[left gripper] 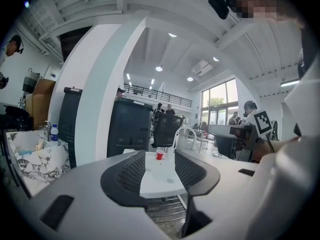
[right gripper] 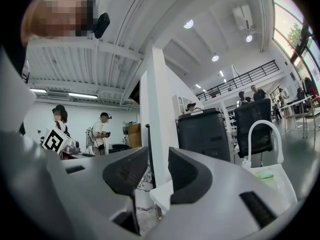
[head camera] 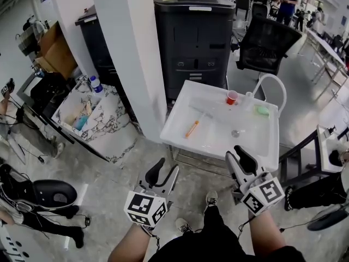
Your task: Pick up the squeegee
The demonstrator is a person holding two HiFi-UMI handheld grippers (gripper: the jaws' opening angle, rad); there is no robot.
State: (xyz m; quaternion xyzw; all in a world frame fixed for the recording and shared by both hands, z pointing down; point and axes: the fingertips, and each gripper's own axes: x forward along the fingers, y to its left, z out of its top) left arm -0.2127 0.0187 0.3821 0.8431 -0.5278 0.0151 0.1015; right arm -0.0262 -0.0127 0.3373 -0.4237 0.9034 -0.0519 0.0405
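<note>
1. One squeegee point(head camera: 192, 128), orange-handled, lies inside the white sink basin point(head camera: 256, 140), left of the drain point(head camera: 235, 133).
2. Red cup point(head camera: 232, 97) and green sponge point(head camera: 263, 111) sit at the far side, near the white faucet point(head camera: 274, 86).
3. Left gripper point(head camera: 167, 168) hangs short of the basin's near edge, well apart from the squeegee; jaws wide, nothing between them.
4. Right gripper point(head camera: 238, 154) is at the near rim; jaws apart, empty.
</note>
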